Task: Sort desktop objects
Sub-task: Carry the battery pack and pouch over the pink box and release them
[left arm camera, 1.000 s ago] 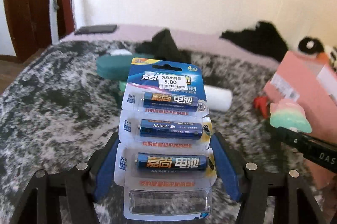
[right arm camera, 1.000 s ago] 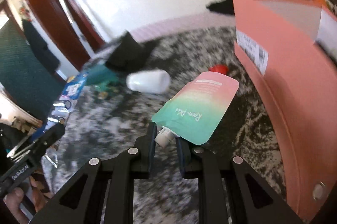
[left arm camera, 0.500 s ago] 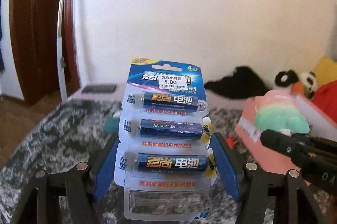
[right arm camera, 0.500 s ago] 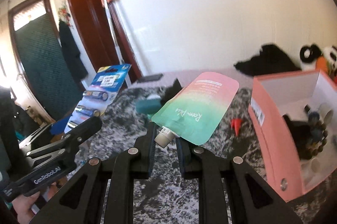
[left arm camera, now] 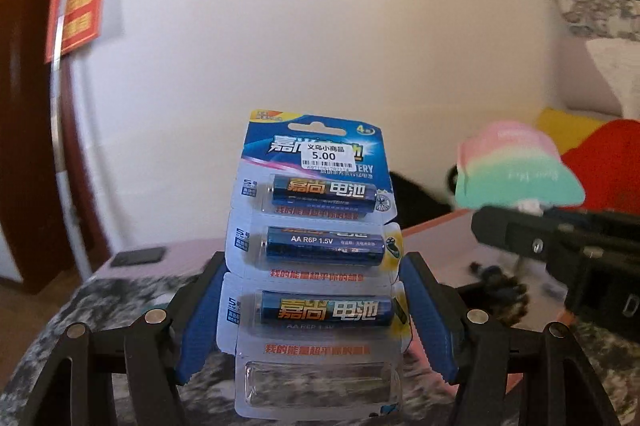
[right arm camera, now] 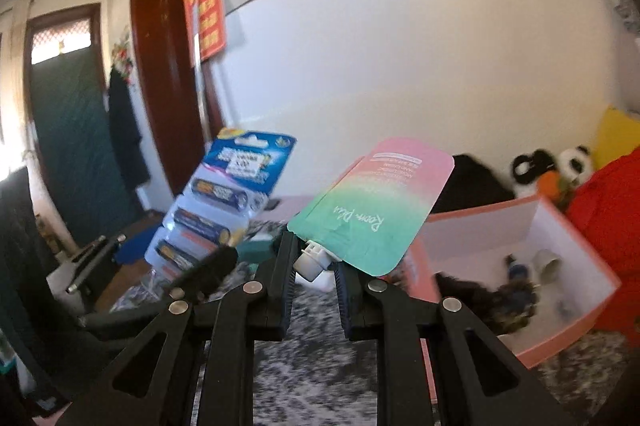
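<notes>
Pink box (right arm camera: 532, 350), dark jumbled items inside

the right gripper (right arm camera: 314, 268) is pinching the white spout of a pink-and-green pouch (right arm camera: 374, 203), its jaws closed tight on the spout while the pouch is tilting up and to the right. to the left, the left gripper (right arm camera: 208, 268) is holding up a blue battery pack (right arm camera: 224, 201). at right, an open pink box (right arm camera: 532, 348) is sitting on a grey mottled tabletop (right arm camera: 316, 366), holding small blurred items. a panda toy (right arm camera: 574, 159) is lying behind the box.
</notes>
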{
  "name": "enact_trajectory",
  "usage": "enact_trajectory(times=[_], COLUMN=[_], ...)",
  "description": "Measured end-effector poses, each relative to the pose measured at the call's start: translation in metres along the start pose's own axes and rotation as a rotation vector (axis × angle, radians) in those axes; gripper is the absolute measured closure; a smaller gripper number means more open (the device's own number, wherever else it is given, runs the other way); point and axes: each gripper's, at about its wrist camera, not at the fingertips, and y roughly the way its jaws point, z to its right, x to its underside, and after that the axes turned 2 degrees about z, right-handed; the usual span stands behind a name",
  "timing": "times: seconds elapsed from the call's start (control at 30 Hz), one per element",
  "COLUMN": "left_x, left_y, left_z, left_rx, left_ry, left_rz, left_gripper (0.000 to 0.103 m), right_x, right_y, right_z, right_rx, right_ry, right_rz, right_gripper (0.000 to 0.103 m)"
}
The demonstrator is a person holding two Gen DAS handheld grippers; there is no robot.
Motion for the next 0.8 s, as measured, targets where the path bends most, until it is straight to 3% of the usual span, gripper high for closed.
enact_trajectory(times=[0.17,0.4,0.57,0.8], left_x=[-0.006,-0.014,-0.012,-0.001], left_y=[0.021,0.061,0.092,0.151], left_z=[0.045,0.104,0.127,0.147], left_rx=[0.072,0.167,0.184,0.217], left_ry=[0.027,0.074,0.102,0.089], left_rz=[0.004,0.003,-0.005,-0.083], left_gripper=[0.031,0.031,0.031,0.031], right_x=[-0.008,-0.010,-0.004,0.007], right_y=[-0.032,-0.041,-0.028,0.012], right_z=[0.039,0.108,0.146,0.195], right_rx=[0.104,0.238,0.333,0.379], right_ry=[0.014,0.068,0.082,0.137], right_rz=[0.053,0.060,0.058,0.000], right_gripper=[0.084,0.084,0.084,0.084])
